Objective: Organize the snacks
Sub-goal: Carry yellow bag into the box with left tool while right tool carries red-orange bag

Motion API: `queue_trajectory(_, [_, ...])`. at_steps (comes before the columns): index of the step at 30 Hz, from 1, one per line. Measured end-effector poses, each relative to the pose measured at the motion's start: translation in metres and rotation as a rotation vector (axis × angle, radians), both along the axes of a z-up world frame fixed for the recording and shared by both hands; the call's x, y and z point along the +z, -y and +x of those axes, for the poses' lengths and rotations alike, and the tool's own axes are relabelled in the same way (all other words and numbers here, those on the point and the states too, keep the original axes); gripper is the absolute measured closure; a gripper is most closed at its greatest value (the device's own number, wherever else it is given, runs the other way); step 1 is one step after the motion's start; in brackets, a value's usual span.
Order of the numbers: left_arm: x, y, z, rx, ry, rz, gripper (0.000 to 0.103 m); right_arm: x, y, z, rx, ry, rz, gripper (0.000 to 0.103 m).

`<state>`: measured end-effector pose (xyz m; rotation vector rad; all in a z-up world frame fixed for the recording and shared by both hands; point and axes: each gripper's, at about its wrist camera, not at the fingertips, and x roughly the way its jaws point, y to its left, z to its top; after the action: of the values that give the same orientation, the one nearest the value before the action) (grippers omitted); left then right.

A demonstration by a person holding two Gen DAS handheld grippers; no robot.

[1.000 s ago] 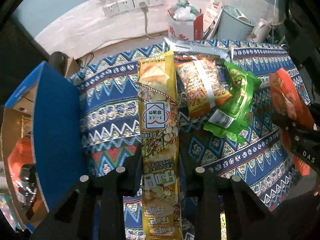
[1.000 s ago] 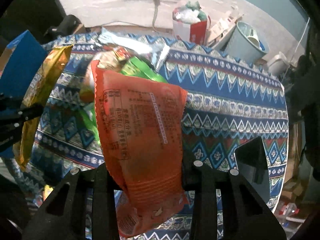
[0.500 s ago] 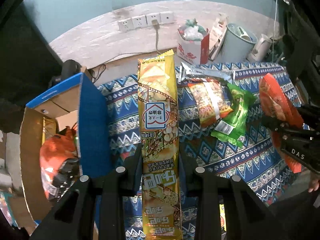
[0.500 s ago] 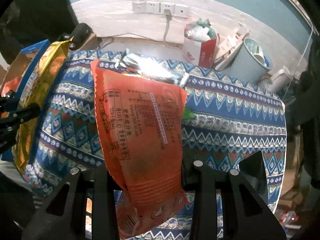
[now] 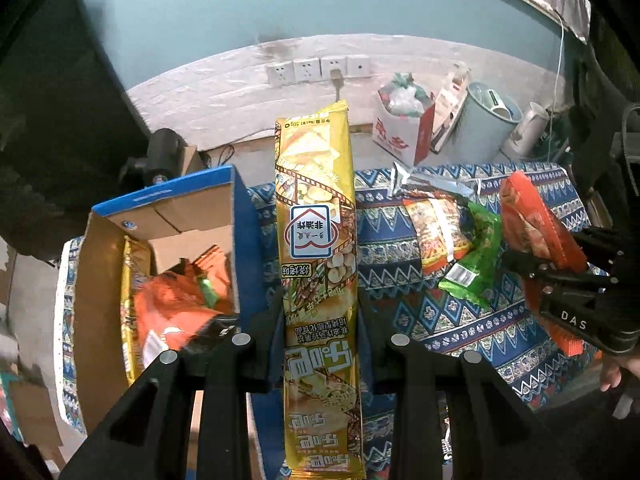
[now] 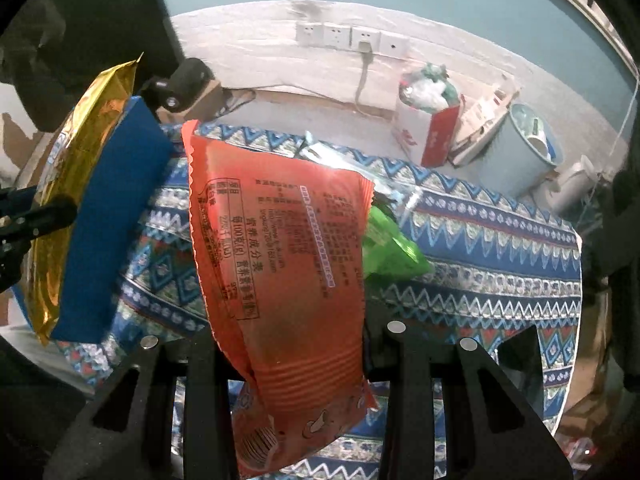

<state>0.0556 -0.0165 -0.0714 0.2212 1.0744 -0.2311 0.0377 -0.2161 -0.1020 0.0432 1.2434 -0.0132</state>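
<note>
In the left wrist view, the left gripper is clamped on a long, narrow yellow foil snack packet that runs straight up between its two black fingers, its top end raised above the table edge against the pale wall. Just left of the packet stands an open cardboard box with blue outer walls, and inside it lie an orange snack bag and a yellow packet set on edge against the box's left wall. The box sits on a table covered with a blue zigzag-patterned cloth. On the cloth to the right lie an orange-and-yellow striped snack bag and a bright green snack bag, touching each other, with a silver foil wrapper behind them. At the far right the right gripper pinches a red-orange bag. In the right wrist view, the right gripper is closed on that flat red-orange plastic snack bag, printed back facing the camera, held up over the cloth. The green bag peeks out from behind its right edge. At left the blue box wall stands with the yellow packet held beside it by the left gripper.
</note>
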Motion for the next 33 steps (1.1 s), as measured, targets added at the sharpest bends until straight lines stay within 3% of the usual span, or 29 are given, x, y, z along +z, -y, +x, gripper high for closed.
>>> queue_trajectory(12, [0.007,-0.044,-0.001,0.073,-0.001,-0.036,0.072,0.008,-0.041,0.02,0.066,0.017,0.005,0.069])
queue_trajectory(21, [-0.01,-0.09,0.002,0.166,-0.064,-0.071,0.072,0.009,-0.073,0.035,0.112,0.016,0.015,0.069])
queue_trajectory(33, [-0.022,-0.139,-0.005,0.241,-0.086,-0.077,0.072,0.017,-0.133,0.058,0.2,0.036,0.03,0.069])
